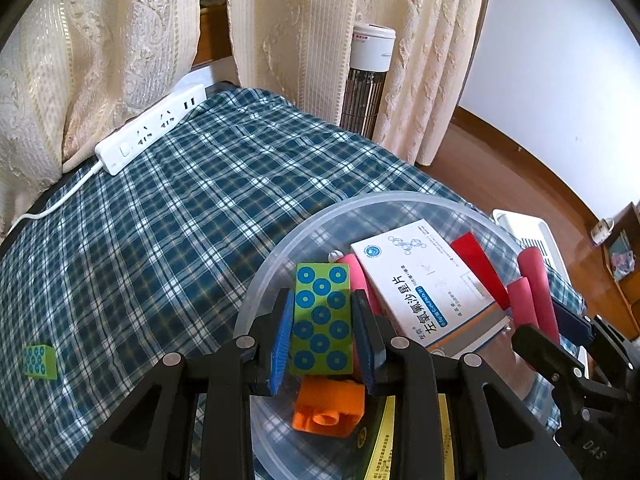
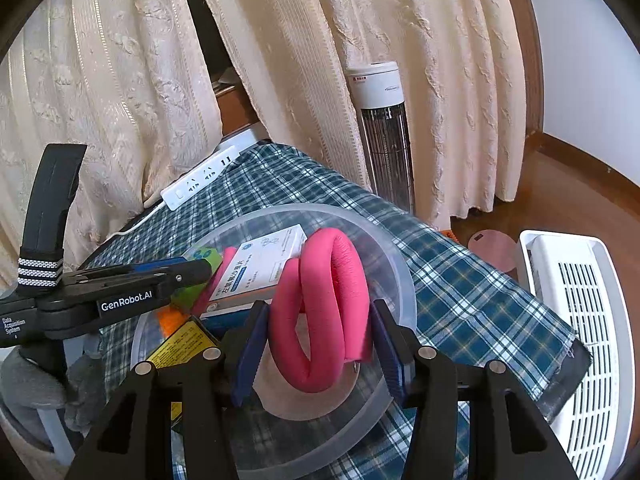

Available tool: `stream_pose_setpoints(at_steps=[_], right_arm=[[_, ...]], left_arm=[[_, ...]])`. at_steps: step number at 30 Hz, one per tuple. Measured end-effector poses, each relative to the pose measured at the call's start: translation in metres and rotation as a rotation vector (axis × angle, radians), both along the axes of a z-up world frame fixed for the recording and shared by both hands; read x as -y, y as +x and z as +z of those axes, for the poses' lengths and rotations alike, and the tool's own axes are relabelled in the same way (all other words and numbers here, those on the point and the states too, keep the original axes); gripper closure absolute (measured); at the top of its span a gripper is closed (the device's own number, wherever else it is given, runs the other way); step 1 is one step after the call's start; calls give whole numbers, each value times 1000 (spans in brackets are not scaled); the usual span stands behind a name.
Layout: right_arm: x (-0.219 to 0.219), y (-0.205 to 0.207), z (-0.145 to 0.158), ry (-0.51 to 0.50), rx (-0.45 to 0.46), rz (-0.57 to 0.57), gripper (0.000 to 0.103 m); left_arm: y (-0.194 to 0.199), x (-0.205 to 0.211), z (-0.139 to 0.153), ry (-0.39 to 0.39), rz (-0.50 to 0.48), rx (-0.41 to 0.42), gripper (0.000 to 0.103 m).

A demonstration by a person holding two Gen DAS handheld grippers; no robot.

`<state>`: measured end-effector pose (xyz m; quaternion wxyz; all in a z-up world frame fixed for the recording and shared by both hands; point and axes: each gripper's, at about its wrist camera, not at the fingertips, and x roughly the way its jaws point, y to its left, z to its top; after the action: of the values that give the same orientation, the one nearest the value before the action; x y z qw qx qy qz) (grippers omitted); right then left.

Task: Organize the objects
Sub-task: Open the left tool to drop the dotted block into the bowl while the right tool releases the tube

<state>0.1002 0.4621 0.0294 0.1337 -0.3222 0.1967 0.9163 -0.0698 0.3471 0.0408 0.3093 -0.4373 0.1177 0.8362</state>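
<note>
My left gripper [image 1: 322, 320] is shut on a green block with blue circles [image 1: 322, 312], held over the clear plastic bowl [image 1: 280, 248]. In the bowl lie an orange brick [image 1: 330, 406], a white medicine box [image 1: 432, 288], a red card [image 1: 480, 268] and a yellow-labelled item [image 1: 380, 452]. My right gripper [image 2: 320, 332] is shut on a folded pink foam tube [image 2: 320, 312] above the same bowl [image 2: 400, 272]; the tube [image 1: 536, 292] and right gripper [image 1: 560, 336] show at the right of the left wrist view. The left gripper [image 2: 192, 272] with its green block [image 2: 204, 258] reaches in from the left.
A second green block [image 1: 40, 362] lies on the plaid cloth [image 1: 180, 220] at the left. A white power strip [image 1: 152, 132] sits at the cloth's far edge by the curtains [image 1: 100, 60]. A tower heater [image 2: 384, 132] and a white slatted basket [image 2: 580, 320] stand beyond the table edge.
</note>
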Motion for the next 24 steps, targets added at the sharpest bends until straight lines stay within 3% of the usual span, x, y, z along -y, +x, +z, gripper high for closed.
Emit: stream_pose_setpoints(at_steps=[15,24], right_arm=[[-4,-3,-2,-13,-3,-14,48],[-4,2,5,-12,-18,-39,42]], left_arm=[[1,12,6,31,20,17,71],[7,27,14,50,40,13,69]])
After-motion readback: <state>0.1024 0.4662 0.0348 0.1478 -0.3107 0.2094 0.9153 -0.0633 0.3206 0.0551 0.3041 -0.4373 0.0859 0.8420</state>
